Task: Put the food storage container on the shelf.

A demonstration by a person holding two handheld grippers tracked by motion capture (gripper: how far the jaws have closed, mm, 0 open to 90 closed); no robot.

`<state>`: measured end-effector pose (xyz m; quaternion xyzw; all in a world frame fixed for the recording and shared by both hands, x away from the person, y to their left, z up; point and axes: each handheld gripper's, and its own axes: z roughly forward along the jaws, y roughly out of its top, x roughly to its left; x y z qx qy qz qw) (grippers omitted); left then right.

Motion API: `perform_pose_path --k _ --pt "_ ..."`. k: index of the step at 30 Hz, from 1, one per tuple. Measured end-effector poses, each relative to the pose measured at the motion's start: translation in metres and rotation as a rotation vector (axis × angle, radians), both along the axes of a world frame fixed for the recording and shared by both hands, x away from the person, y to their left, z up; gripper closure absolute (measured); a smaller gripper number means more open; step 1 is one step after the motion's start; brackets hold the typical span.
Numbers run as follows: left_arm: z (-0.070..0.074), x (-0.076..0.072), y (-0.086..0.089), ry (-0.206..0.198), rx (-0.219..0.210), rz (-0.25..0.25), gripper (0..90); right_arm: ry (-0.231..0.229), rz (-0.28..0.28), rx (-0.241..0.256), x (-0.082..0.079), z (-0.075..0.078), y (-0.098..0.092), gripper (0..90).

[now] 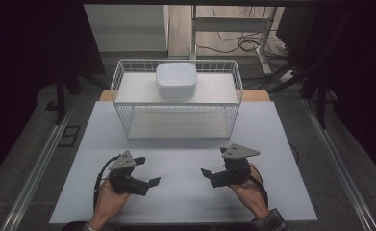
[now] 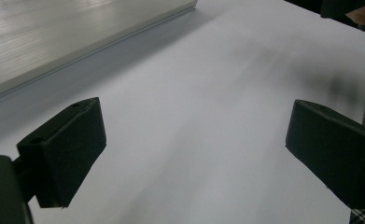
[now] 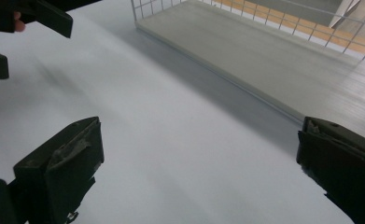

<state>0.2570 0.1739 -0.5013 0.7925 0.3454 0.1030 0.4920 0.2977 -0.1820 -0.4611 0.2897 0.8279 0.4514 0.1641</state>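
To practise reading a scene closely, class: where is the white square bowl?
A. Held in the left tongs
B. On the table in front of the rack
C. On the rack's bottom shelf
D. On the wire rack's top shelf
D: the white square bowl sits on the top shelf of the wire rack, at its rear middle.

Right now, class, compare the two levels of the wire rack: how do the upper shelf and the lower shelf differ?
The upper shelf carries a white square bowl; the lower shelf carries nothing. The upper shelf sits at the top of the wire rack, the lower shelf rests at table level. Both are pale, flat rectangular boards.
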Motion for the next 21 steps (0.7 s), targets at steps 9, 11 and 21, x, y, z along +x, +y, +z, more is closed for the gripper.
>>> perform_pose_path --k 9,11,21 --pt "-0.006 -0.015 0.021 0.017 0.011 0.053 4.6 0.002 -0.028 -0.012 -0.01 -0.006 -0.019 0.0" --pt "-0.007 -0.017 0.025 0.019 0.009 0.063 4.6 0.001 -0.037 -0.011 -0.012 -0.006 -0.023 0.0" --pt "-0.011 -0.03 0.04 0.026 0.028 0.102 4.5 -0.006 -0.088 -0.013 -0.023 -0.008 -0.044 0.0"
